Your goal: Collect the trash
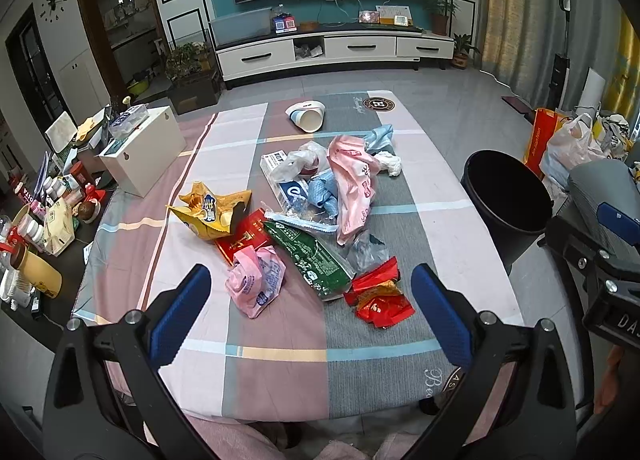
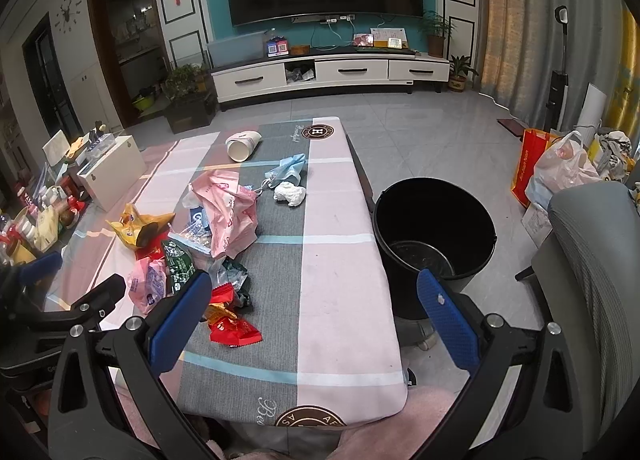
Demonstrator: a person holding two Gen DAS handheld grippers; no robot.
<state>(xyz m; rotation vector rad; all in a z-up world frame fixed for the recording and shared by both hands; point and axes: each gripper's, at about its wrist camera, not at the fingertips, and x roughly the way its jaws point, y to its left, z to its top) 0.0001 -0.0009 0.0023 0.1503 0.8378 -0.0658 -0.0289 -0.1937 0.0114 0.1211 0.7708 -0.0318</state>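
Both pairs of jaws stand wide apart with nothing between them: the left gripper (image 1: 310, 314) hangs low in its own view over the near end of the table (image 1: 280, 380), and the right gripper (image 2: 314, 324) frames the near right part of the cloth in its view, one blue finger (image 2: 448, 324) lying in front of the black bin (image 2: 434, 220)

Trash lies heaped across the middle of the left view: a red wrapper (image 1: 378, 296) lower right of centre, a pink bag (image 1: 256, 280) just left of it, a green packet (image 1: 316, 260) between them, a yellow snack bag (image 1: 212, 212) at centre left, and a long pink wrapper (image 1: 354, 180) higher up. A white tissue wad (image 1: 390, 164) and a tipped paper cup (image 1: 308, 116) lie toward the upper centre, apart from the heap. In the right view the bin stands on the floor at centre right, just beside the table's right edge, and looks empty

By my reading the job is at its start: nothing is collected, and the step in hand is choosing and reaching for a first piece. The red wrapper seems the likely pick, nearest both grippers. That calls for lowering the open fingers around the crinkled foil, closing on a raised fold so it does not slip, then carrying it right to drop over the bin's mouth
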